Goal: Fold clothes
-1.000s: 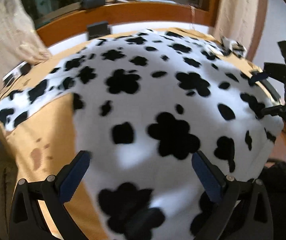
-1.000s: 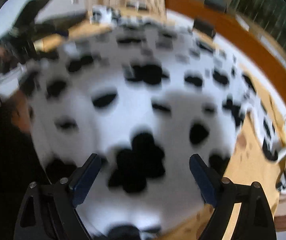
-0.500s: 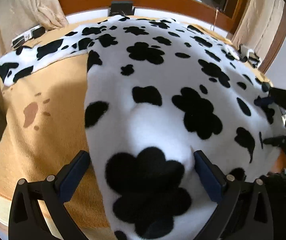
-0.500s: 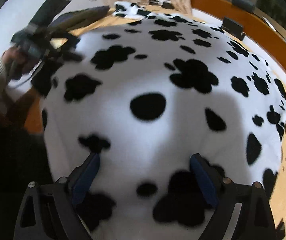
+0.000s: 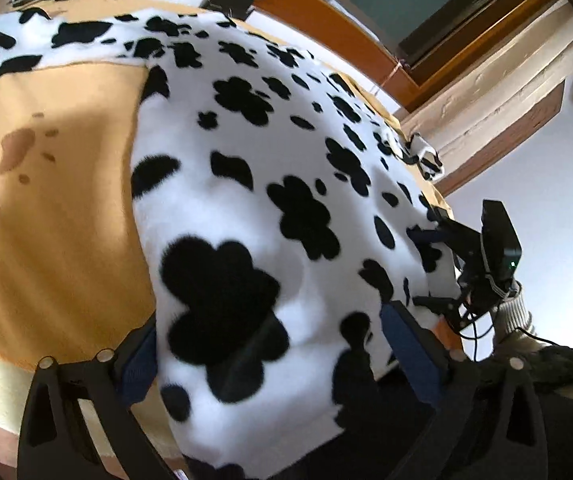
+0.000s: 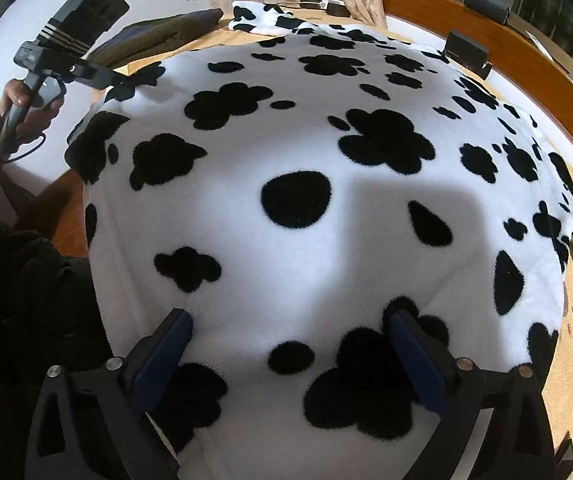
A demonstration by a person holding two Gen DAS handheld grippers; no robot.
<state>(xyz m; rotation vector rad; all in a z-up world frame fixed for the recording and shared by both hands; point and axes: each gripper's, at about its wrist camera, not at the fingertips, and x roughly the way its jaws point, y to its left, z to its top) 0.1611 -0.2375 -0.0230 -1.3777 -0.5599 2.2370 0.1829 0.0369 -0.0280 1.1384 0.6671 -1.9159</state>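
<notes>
- Left wrist view: the cow-print fleece garment (image 5: 270, 184) fills the middle of the frame, running from the lower centre up to the upper left, where a sleeve-like strip lies across the tan blanket (image 5: 46, 200).
- The left gripper (image 5: 270, 356) sits at the bottom of the frame, jaws spread wide, with the garment's near edge lying between the fingers. Nothing is pinched; it looks placed to close on that hem, probably so the edge can be lifted for a fold.
- At the right edge of this view the right gripper (image 5: 442, 268) touches the garment's side edge. Whether it is clenched there I cannot tell from here.
- Right wrist view: the fleece again covers most of the frame, spread flat over the blanket, which suits an even fold.
- The right gripper's blue fingers (image 6: 162, 356) stand far apart at the bottom, straddling the cloth, released.
- In the upper left a hand (image 6: 26, 116) holds the other gripper at the garment's corner.
</notes>
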